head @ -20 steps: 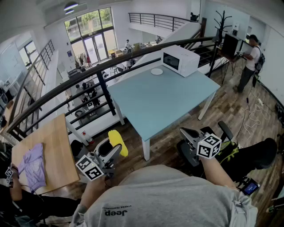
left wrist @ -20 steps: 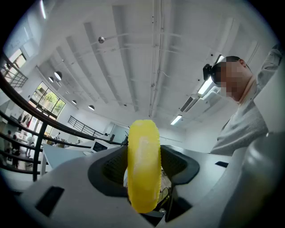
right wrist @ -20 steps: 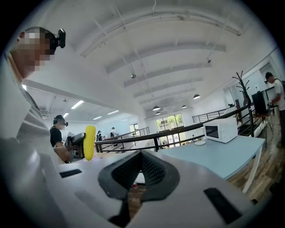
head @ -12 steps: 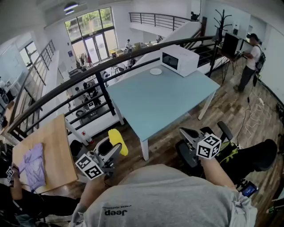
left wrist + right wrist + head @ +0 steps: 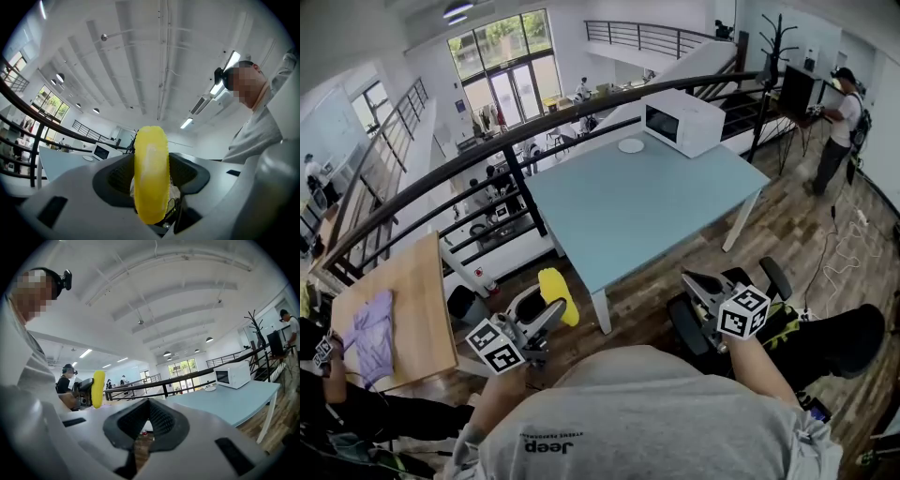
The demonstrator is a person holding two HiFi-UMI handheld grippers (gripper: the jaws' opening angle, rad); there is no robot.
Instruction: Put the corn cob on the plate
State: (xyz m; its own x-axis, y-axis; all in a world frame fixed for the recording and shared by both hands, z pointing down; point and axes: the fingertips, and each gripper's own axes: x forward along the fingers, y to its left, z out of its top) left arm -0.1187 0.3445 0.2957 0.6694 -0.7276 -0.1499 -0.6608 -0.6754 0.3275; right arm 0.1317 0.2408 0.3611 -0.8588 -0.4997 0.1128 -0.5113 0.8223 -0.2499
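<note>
A yellow corn cob (image 5: 555,292) stands upright between the jaws of my left gripper (image 5: 546,314), which is shut on it, low at the left and in front of the person's chest. In the left gripper view the corn cob (image 5: 151,178) fills the gap of the left gripper (image 5: 151,194). My right gripper (image 5: 698,283) is held at the right with its jaws together and nothing in them; the right gripper (image 5: 149,414) shows closed pads. A small white plate (image 5: 630,145) lies at the far edge of the blue table (image 5: 647,211), well beyond both grippers.
A white microwave (image 5: 682,122) stands on the table's far corner beside the plate. A black railing (image 5: 487,173) runs behind the table. A wooden table (image 5: 412,309) with a purple cloth (image 5: 373,336) is at the left. A person (image 5: 842,122) stands at the far right.
The head view has shifted a little. Both grippers stay about where they were, and the corn cob stays in the left one.
</note>
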